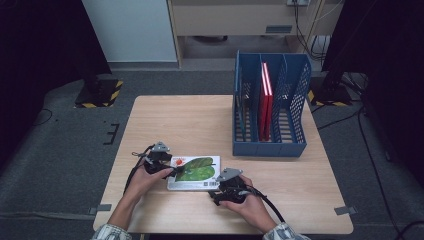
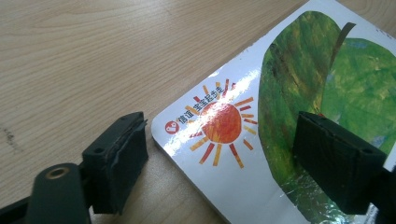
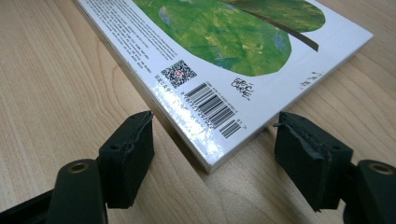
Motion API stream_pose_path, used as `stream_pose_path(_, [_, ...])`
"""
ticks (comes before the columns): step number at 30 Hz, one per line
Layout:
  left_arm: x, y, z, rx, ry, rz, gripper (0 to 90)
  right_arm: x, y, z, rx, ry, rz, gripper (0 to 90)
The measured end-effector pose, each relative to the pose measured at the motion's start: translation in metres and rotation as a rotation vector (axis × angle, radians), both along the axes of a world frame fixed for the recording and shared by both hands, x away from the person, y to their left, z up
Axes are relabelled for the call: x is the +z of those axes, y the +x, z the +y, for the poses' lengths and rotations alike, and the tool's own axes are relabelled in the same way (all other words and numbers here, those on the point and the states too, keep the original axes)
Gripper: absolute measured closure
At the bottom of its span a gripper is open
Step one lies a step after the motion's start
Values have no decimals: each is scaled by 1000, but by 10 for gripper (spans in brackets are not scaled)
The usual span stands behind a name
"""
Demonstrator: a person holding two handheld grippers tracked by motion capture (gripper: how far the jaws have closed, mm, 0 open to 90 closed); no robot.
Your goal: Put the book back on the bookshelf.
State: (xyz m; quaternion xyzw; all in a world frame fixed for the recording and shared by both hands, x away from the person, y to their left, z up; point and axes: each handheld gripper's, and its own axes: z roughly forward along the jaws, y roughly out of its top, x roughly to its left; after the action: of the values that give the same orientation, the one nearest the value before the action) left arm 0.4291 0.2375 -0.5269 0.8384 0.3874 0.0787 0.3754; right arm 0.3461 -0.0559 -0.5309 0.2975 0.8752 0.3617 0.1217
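The picture book (image 1: 194, 173) lies flat near the table's (image 1: 200, 120) front edge. Both grippers, left gripper (image 2: 219, 154) and right gripper (image 3: 215, 154), straddle opposite corners, jaws apart, nothing clamped; each should close squarely before lifting.

My overhead camera sits above my side of the table (image 1: 200, 120), facing forward and down — far enough back to take in the whole top and the floor around it. The camera on my left gripper (image 2: 219, 163) rides low and very close, looking along the jaws at one corner of the picture book (image 1: 194, 172), near the table's front edge. The one on my right gripper (image 3: 212, 154) is as close, aimed at the book's barcode corner. All three views share that book — its green leaf cover shows in each.
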Motion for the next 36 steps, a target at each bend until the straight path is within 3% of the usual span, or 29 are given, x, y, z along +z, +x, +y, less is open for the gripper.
stream_pose_path(16, [2, 6, 2, 4, -5, 10, 256, 0, -1, 2, -17, 9, 2, 308])
stream_pose_path(36, [6, 0, 5, 53, -18, 17, 309, 0, -3, 7, -33, -2, 7, 271])
